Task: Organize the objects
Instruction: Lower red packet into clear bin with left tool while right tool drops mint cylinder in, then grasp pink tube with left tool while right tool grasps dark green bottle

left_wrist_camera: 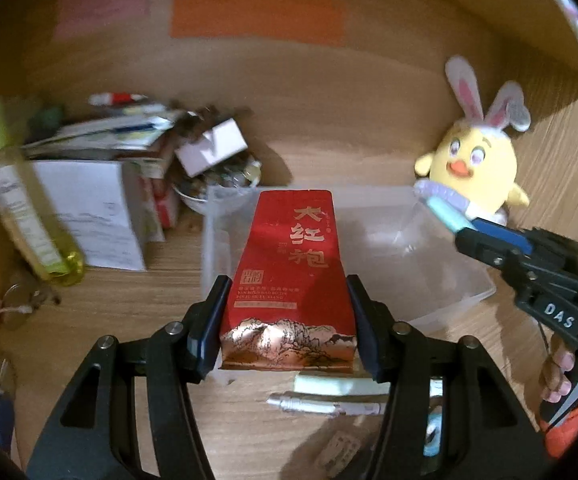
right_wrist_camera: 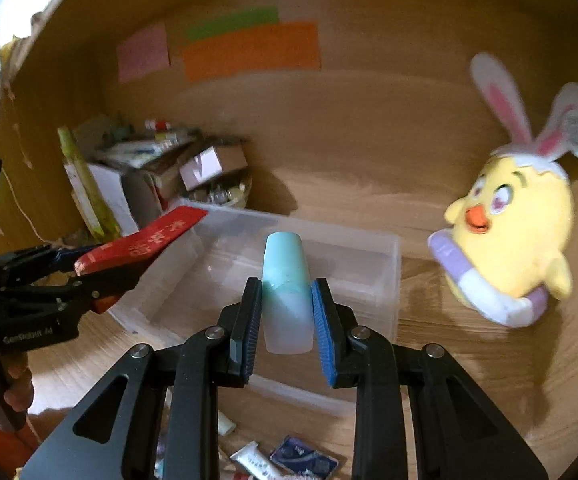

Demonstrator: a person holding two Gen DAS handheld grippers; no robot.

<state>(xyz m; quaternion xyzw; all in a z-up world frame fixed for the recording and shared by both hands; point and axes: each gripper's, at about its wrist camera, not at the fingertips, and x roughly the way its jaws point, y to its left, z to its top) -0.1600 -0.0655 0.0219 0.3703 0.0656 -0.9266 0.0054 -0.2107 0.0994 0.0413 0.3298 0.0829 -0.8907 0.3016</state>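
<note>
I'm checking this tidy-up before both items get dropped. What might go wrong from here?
1. The left gripper grips the red tea pouch only near its bottom, so the pouch may tip on release and miss the clear bin.
2. The right gripper pinches a smooth mint tube, which might slip.
3. Both grippers converge on the bin and may bump each other, or the yellow chick plush beside it.

A wooden desk top (left_wrist_camera: 137, 304) with a pale grain fills the lower half of both views. Behind it rises a wooden back panel (right_wrist_camera: 369, 120) of the same warm brown. On that panel are stuck 3 paper sheets: a pink sheet (right_wrist_camera: 143, 57), a green sheet (right_wrist_camera: 233, 25) and an orange sheet (right_wrist_camera: 251, 50), the orange overlapping the green's lower edge. The light is dim and yellowish, with soft shadows on the panel.
</note>
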